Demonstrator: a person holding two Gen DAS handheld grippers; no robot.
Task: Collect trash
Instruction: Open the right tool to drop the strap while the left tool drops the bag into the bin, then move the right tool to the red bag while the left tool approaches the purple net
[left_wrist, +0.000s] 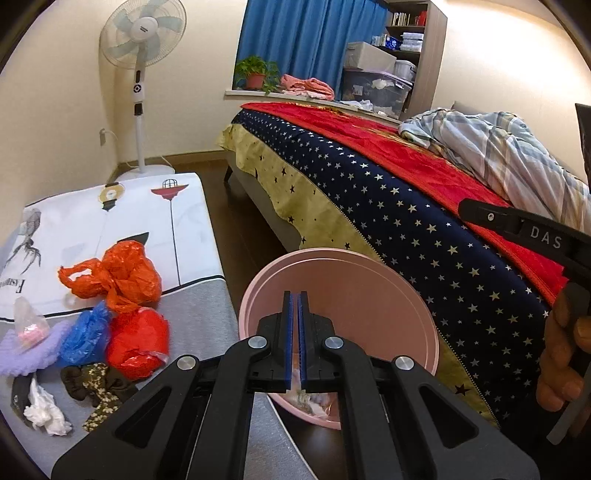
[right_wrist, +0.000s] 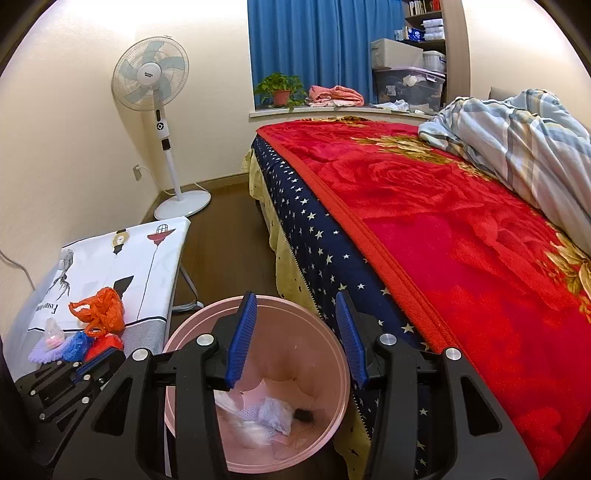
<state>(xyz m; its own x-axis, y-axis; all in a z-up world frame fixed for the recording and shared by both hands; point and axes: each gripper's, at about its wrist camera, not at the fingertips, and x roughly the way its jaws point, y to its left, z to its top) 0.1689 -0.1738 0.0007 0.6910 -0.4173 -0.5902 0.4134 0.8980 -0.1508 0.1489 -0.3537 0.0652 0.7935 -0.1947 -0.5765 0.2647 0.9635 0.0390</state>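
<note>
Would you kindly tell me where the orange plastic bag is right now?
The orange plastic bag lies on the low table, left of the pink bin, just behind the blue bag.

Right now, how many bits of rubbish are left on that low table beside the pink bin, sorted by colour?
Orange crumpled plastic bag: 1
Red plastic bag: 1
Blue plastic bag: 1
Clear plastic wrapper with pink contents: 1
White crumpled tissue: 1
Total: 5
The purple fuzzy mat and the dark floral cloth are not counted as rubbish.
</note>
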